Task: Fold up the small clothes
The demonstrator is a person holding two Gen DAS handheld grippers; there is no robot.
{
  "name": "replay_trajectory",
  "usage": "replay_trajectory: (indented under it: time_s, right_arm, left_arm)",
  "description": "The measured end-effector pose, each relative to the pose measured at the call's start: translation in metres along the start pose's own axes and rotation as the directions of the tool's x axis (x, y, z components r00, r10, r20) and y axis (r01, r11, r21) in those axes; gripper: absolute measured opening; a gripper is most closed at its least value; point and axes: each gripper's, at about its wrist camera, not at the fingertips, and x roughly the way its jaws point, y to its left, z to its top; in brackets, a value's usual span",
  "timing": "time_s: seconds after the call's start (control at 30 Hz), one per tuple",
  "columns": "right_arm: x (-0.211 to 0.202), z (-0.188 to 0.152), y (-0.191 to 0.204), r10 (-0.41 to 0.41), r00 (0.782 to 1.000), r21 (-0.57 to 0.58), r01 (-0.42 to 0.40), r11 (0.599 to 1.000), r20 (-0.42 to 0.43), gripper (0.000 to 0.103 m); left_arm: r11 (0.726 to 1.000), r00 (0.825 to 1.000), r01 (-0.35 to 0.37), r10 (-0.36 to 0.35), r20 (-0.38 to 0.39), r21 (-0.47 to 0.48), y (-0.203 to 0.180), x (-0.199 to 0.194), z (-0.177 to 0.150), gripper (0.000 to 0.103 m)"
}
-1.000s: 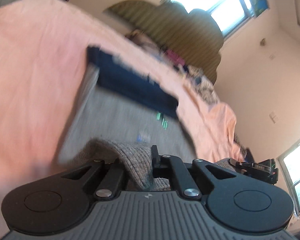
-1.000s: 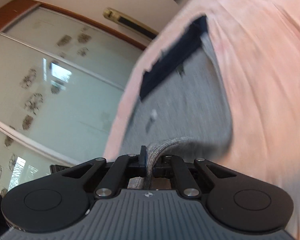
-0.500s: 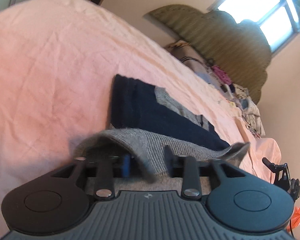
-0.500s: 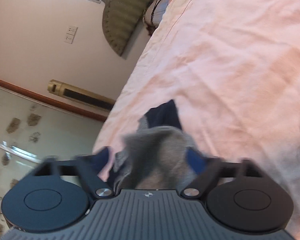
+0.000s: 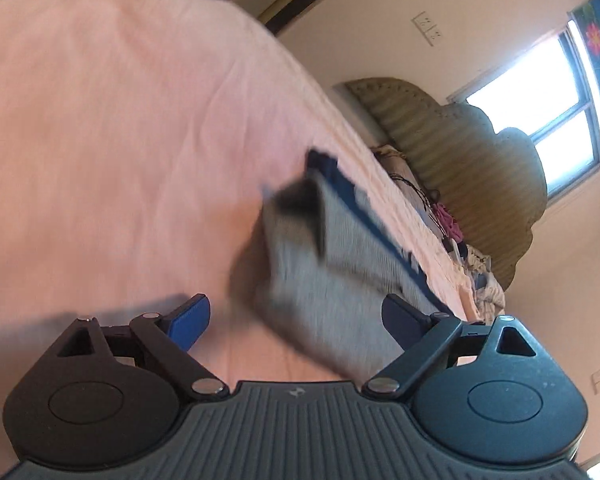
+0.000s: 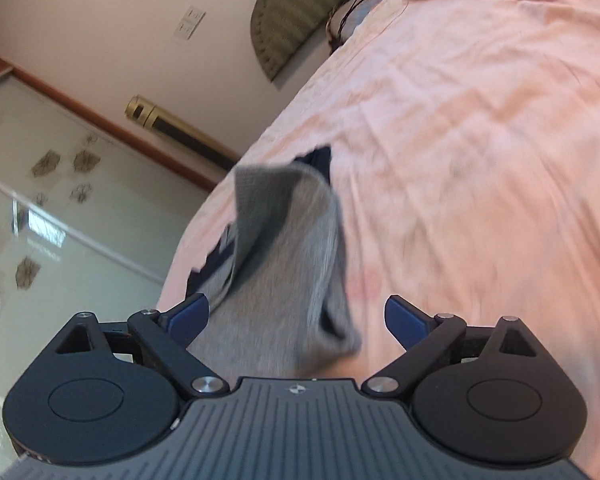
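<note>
A small grey knit garment (image 5: 332, 264) with a dark navy band (image 5: 364, 216) lies folded over on the pink bedsheet (image 5: 120, 128). My left gripper (image 5: 296, 316) is open, its blue pads (image 5: 190, 320) spread to either side of the near edge of the cloth. In the right wrist view the same grey garment (image 6: 288, 256) lies doubled with one corner sticking up, and navy cloth (image 6: 320, 158) shows beyond it. My right gripper (image 6: 296, 316) is open, its jaws wide apart around the near end of the cloth, holding nothing.
A padded olive headboard (image 5: 460, 152) stands at the far end of the bed, with a heap of mixed clothes (image 5: 460, 240) beside it. A window (image 5: 548, 92) is behind. Glass wardrobe doors (image 6: 40, 220) stand beside the bed.
Both grippers held the grey hem one second ago, carried it over the navy band, then opened. The cloth has dropped folded onto the sheet and both grippers have pulled back.
</note>
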Motion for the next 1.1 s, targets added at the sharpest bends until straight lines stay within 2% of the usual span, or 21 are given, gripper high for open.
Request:
replay_trajectory:
  time_s: [0.07,0.13,0.23,0.27,0.3,0.33,0.37,0.4,0.43,0.5,0.53,0.63,0.73,0.9,1.0,1.07,1.1]
  right_arm:
    - [0.003,-0.018,0.0,-0.017,0.999,0.019,0.018,1.0,-0.042,0.093]
    - [0.009,-0.033,-0.001,-0.021,0.998,0.021,0.022,1.0,-0.061,0.09]
    - [0.015,-0.037,0.006,-0.041,0.999,0.016,0.041,0.999,0.009,0.09]
    - [0.02,-0.036,0.007,-0.041,0.999,0.033,0.04,0.999,0.027,0.089]
    - [0.027,-0.034,0.008,-0.036,0.999,0.045,0.034,0.998,0.041,0.089]
    - [0.034,-0.033,0.009,-0.04,0.998,0.053,0.036,0.998,0.058,0.085]
    - [0.04,-0.032,0.01,-0.044,0.996,0.057,0.04,0.998,0.073,0.08]
    - [0.047,-0.03,0.01,-0.041,0.996,0.061,0.036,0.998,0.077,0.078]
    - [0.054,-0.028,0.007,-0.037,0.996,0.065,0.032,0.997,0.082,0.071]
    - [0.07,-0.024,0.002,-0.026,0.999,0.11,0.021,0.994,0.041,0.028]
    - [0.078,-0.023,-0.005,-0.004,1.0,0.155,0.004,0.988,0.0,0.012]
    - [0.079,-0.026,-0.003,0.006,1.0,0.125,-0.008,0.992,0.013,0.012]
    - [0.064,-0.024,-0.001,0.064,0.997,0.136,-0.07,0.988,0.044,0.012]
    - [0.025,-0.025,0.015,0.145,0.988,0.078,-0.148,0.986,0.049,0.011]
    - [-0.005,-0.04,0.016,0.174,0.984,0.063,-0.175,0.983,0.03,0.008]
    - [-0.022,-0.05,0.011,0.17,0.985,0.043,-0.171,0.984,0.016,0.007]
    - [-0.028,-0.053,0.008,0.144,0.99,0.033,-0.144,0.989,0.006,0.007]
  left_arm:
    - [1.0,0.999,0.0,-0.001,0.054,0.02,-0.005,0.0,-0.019,0.093]
    - [1.0,0.999,0.024,-0.025,0.04,0.005,-0.013,0.009,-0.023,0.093]
    - [0.999,0.999,0.044,-0.044,0.022,-0.023,-0.022,0.03,-0.016,0.093]
    - [0.999,0.999,0.025,-0.024,0.028,-0.028,-0.022,0.037,-0.014,0.086]
    - [1.0,0.999,0.012,-0.011,0.041,-0.027,-0.024,0.043,-0.011,0.077]
    - [1.0,1.0,-0.002,0.003,0.024,-0.025,-0.026,0.054,-0.006,0.049]
    - [0.999,1.0,-0.026,0.026,-0.012,-0.034,-0.025,0.066,-0.001,0.031]
    - [0.998,0.999,-0.039,0.039,-0.015,-0.056,-0.021,0.072,0.0,0.023]
    - [0.996,0.998,-0.054,0.053,-0.021,-0.074,-0.017,0.077,0.001,0.01]
    - [0.996,0.998,-0.064,0.061,-0.032,-0.068,-0.016,0.077,0.003,0.007]
    - [0.997,0.998,-0.064,0.063,-0.021,-0.052,-0.019,0.073,0.002,0.006]
    - [0.999,0.999,-0.033,0.033,0.009,0.017,-0.031,0.051,-0.001,0.004]
    - [0.998,1.0,0.014,-0.015,0.01,0.065,-0.042,0.029,-0.002,0.004]
    - [0.995,0.997,0.077,-0.077,0.002,0.069,-0.04,-0.014,-0.014,0.003]
    - [0.992,0.996,0.083,-0.085,0.013,0.09,-0.025,-0.044,-0.028,0.0]
    - [0.987,0.999,0.022,-0.028,0.037,0.162,-0.017,-0.06,-0.037,0.0]
    - [0.988,0.999,0.004,-0.01,0.035,0.157,-0.01,-0.063,-0.038,0.0]
